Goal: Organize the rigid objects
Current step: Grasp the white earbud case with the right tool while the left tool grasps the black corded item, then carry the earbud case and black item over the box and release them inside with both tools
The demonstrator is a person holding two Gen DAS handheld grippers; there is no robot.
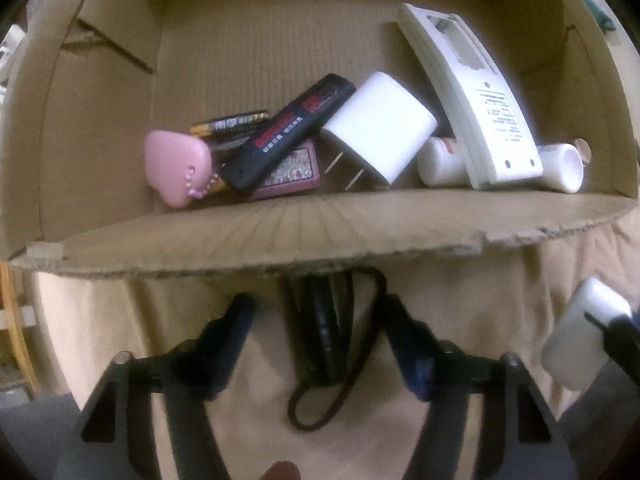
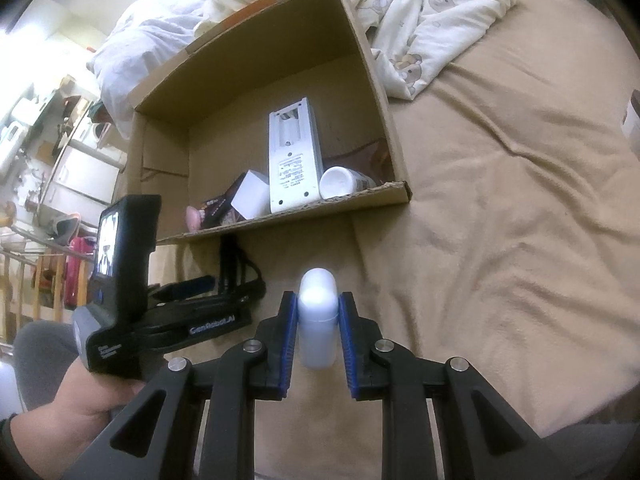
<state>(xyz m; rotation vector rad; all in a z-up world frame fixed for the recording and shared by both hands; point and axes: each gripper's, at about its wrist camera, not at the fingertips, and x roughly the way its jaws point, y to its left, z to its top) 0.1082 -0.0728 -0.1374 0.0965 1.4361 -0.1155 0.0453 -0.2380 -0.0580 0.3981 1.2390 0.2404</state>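
The black flashlight (image 1: 320,320) lies on the bed just outside the cardboard box (image 1: 280,236), between the half-open left tongs (image 1: 320,332) — pads not yet touching it. Close squarely across the barrel (mind the strap loop). Its long axis runs toward the box. The right tongs (image 2: 318,334) clamp a white bottle (image 2: 318,320), cap forward.

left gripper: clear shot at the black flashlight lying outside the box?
Probably yes. The left gripper hangs over the black flashlight, a finger either side, nothing between. The cardboard box wall sits just beyond its far end.
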